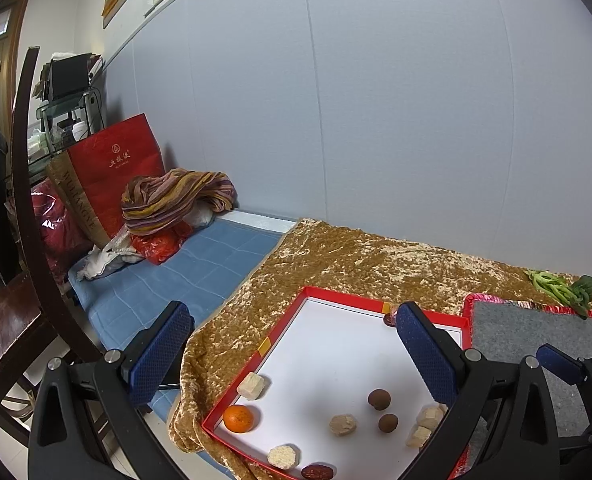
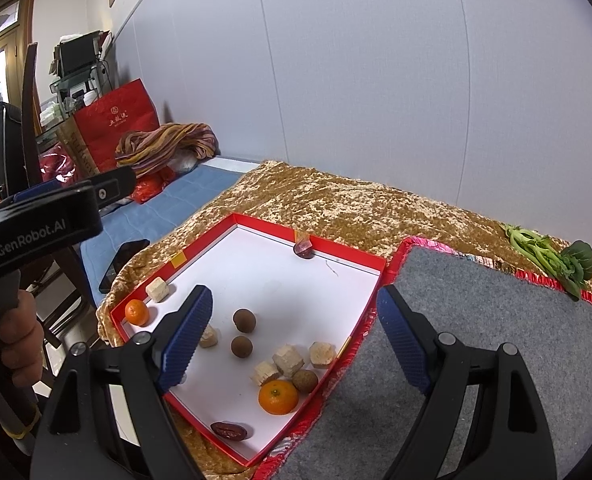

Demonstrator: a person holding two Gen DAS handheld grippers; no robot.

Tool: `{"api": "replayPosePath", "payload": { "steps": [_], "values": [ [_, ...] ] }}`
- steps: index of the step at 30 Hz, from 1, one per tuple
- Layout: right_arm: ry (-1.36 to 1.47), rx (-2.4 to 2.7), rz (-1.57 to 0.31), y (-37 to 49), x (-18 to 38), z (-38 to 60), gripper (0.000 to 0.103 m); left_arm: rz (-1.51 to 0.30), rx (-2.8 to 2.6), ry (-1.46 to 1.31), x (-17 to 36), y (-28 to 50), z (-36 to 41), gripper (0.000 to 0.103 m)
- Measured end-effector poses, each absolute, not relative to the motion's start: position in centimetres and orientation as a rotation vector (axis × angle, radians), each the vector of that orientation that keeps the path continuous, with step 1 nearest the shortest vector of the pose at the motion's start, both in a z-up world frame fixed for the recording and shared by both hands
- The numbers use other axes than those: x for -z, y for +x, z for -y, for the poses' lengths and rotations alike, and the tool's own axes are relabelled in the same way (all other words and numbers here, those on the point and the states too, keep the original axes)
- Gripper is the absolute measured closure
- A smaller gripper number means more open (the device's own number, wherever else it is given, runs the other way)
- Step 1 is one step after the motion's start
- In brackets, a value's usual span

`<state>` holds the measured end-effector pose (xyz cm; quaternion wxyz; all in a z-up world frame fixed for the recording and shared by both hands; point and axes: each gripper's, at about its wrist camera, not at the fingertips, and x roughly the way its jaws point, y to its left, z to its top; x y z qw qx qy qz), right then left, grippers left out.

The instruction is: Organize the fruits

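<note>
I hold both grippers above the red-rimmed tray (image 2: 370, 280); the left gripper (image 1: 296, 356) and right gripper (image 2: 292, 338) are both spread wide, grasping nothing. Inside the tray I see 2 oranges, one (image 2: 278, 396) near its right rim and one (image 2: 137, 312) in its left corner, with 2 brown round fruits (image 2: 243, 320) between them.

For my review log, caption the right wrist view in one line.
Open right gripper above a red tray of oranges, brown fruits and pale chunks, beside a grey mat.
</note>
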<state>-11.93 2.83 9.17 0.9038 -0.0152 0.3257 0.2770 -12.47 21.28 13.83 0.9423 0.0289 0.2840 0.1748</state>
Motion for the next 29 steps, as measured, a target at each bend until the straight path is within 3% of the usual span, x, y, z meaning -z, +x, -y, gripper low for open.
{"api": "replayPosePath", "payload": {
  "steps": [29],
  "values": [
    [-0.031, -0.568, -0.685, -12.01, -8.81, -2.54, 0.019, -0.563, -0.347, 0.037, -14.1, -12.5, -21.24, 0.0]
  ]
}}
